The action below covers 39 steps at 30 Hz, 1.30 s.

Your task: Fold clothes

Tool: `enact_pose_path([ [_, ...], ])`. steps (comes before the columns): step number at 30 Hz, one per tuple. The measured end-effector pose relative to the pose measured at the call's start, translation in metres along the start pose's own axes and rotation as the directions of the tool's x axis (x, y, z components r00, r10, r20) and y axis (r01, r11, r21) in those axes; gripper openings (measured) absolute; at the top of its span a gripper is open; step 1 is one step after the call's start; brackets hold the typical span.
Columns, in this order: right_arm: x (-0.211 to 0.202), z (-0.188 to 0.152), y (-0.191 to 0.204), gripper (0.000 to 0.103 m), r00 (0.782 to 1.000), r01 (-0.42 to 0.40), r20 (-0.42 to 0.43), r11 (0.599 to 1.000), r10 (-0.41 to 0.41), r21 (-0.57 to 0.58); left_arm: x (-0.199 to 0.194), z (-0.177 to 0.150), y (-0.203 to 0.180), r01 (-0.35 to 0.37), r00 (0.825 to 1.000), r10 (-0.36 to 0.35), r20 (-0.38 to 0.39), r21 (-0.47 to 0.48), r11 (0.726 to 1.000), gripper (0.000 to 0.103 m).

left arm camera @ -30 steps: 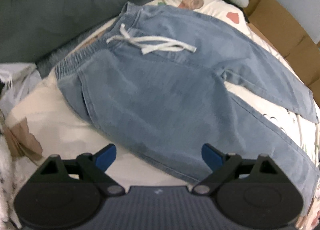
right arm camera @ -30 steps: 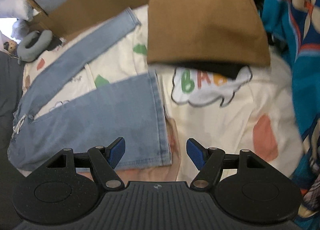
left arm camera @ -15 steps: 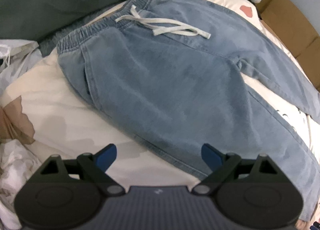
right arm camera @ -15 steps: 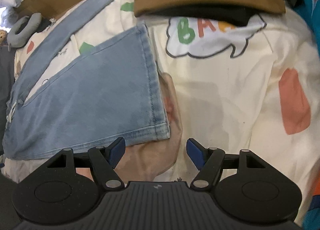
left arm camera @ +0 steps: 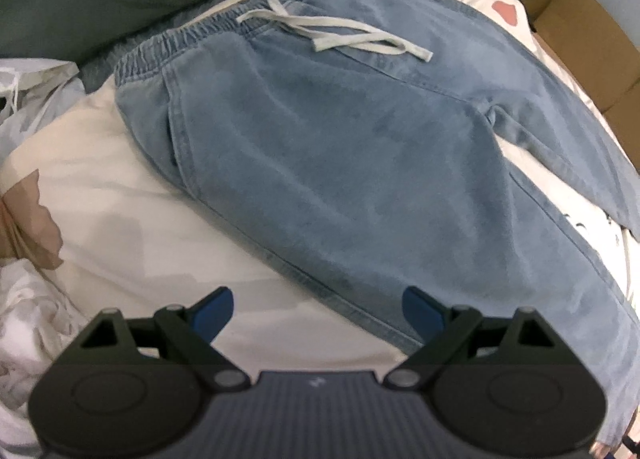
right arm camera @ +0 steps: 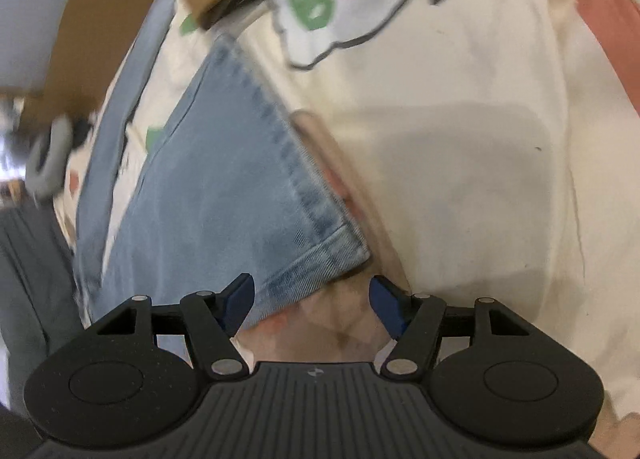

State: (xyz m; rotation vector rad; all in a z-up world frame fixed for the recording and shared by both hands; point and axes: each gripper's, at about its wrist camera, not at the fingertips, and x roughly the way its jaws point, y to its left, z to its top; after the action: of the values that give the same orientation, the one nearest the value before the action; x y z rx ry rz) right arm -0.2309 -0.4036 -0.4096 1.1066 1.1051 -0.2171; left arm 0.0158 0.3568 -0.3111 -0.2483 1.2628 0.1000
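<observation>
Softly faded denim trousers [left arm camera: 340,163], gathered elastic waistband [left arm camera: 208,31].

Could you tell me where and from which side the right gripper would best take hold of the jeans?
Probably the stitched hem corner of the near leg of the jeans. It lies flat on the printed sheet with free edges just ahead of the open right gripper. Come down from above, one finger slipping under the hem from the sheet side.
</observation>
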Motion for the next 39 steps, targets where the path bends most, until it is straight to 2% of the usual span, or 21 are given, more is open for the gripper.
enact_pose_path([
  [2, 0.002, 0.001, -0.005, 0.069, 1.000, -0.024, 0.018, 0.999, 0.023, 0.046, -0.004, 0.000, 0.003, 0.001, 1.000, -0.001, 0.010, -0.004, 1.000, 0.093],
  [4, 0.001, 0.003, -0.003, 0.058, 0.999, -0.040, 0.040, 0.998, 0.038, 0.056, -0.007, -0.002, 0.007, -0.005, 1.000, 0.006, 0.023, -0.023, 1.000, 0.093],
  [7, -0.005, 0.006, 0.004, 0.050, 0.996, -0.065, 0.063, 0.998, 0.063, 0.025, -0.015, -0.001, 0.019, -0.021, 0.997, 0.027, 0.076, -0.078, 0.997, 0.091],
  [11, -0.009, 0.010, 0.005, 0.051, 0.991, -0.109, 0.080, 0.994, 0.107, 0.021, -0.015, 0.000, 0.039, 0.013, 0.993, 0.007, 0.116, -0.172, 0.985, 0.087],
  [13, -0.005, 0.011, 0.002, 0.051, 0.992, -0.104, 0.078, 0.994, 0.100, 0.043, -0.011, 0.001, 0.047, 0.032, 0.992, -0.005, 0.127, -0.207, 0.978, 0.083],
  [16, 0.003, 0.012, 0.001, 0.050, 0.995, -0.077, 0.065, 0.995, 0.074, 0.056, -0.001, 0.002, 0.060, 0.063, 0.990, -0.024, 0.142, -0.277, 0.959, 0.074],
  [18, 0.004, 0.012, -0.001, 0.050, 0.996, -0.065, 0.066, 0.996, 0.061, 0.062, 0.006, 0.001, 0.067, 0.079, 0.989, -0.034, 0.145, -0.319, 0.944, 0.060],
  [20, 0.002, 0.012, 0.002, 0.046, 0.996, -0.057, 0.076, 0.996, 0.052, 0.062, 0.015, -0.001, 0.072, 0.085, 0.990, -0.041, 0.134, -0.345, 0.935, 0.053],
  [21, 0.001, 0.012, 0.004, 0.033, 0.996, -0.051, 0.080, 0.997, 0.046, 0.059, 0.018, -0.003, 0.074, 0.086, 0.990, -0.042, 0.132, -0.347, 0.934, 0.053],
  [22, 0.000, 0.013, 0.006, 0.031, 0.996, -0.045, 0.084, 0.997, 0.040, 0.056, 0.020, -0.005, 0.076, 0.086, 0.991, -0.042, 0.130, -0.349, 0.933, 0.052],
  [27, -0.007, 0.016, 0.022, 0.030, 0.996, -0.016, 0.083, 1.000, 0.016, 0.000, 0.033, -0.009, 0.087, 0.109, 0.987, -0.053, 0.151, -0.395, 0.912, 0.050],
  [30, -0.008, 0.019, 0.028, 0.030, 0.997, 0.003, 0.078, 1.000, -0.002, -0.012, 0.038, -0.008, 0.095, 0.140, 0.981, -0.066, 0.183, -0.432, 0.891, 0.050],
  [34, -0.008, 0.022, 0.035, 0.030, 0.997, 0.032, 0.065, 0.999, -0.031, -0.027, 0.035, -0.007, 0.104, 0.232, 0.956, -0.106, 0.275, -0.479, 0.847, 0.051],
  [39, -0.008, 0.022, 0.038, 0.030, 0.997, 0.053, 0.061, 0.998, -0.051, -0.033, 0.042, -0.003, 0.103, 0.224, 0.959, -0.104, 0.264, -0.481, 0.848, 0.051],
])
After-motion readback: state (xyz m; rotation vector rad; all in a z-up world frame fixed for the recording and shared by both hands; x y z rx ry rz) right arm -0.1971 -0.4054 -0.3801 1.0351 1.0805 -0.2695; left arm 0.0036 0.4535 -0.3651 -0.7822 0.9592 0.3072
